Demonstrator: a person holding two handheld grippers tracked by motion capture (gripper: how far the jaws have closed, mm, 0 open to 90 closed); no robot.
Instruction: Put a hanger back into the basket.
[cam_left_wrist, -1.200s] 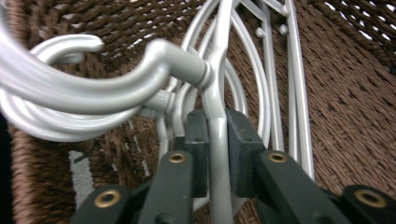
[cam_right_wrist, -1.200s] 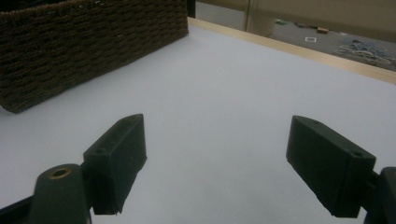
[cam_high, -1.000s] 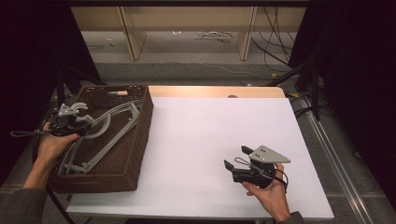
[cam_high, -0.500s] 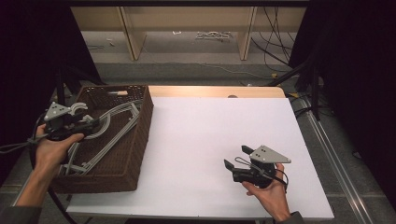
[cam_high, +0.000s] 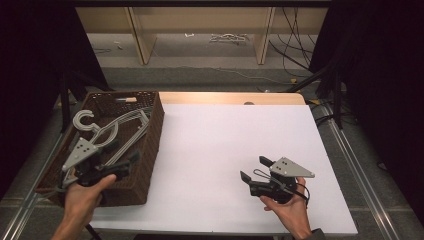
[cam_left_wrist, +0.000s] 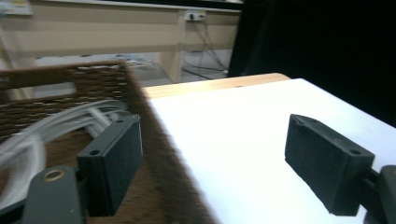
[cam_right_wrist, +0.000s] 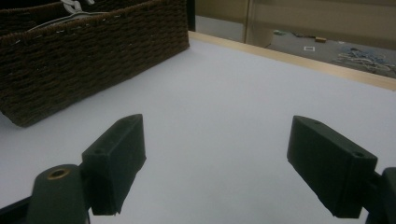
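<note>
The hangers (cam_high: 117, 131) lie piled in the basket (cam_high: 150, 145) at the table's left; they look light, stiff and slick, best pinched on a straight arm. The left gripper (cam_high: 117, 162) hovers above them, jaws wide and empty. The right gripper (cam_high: 255, 170) rests well apart, also wide open.
</note>
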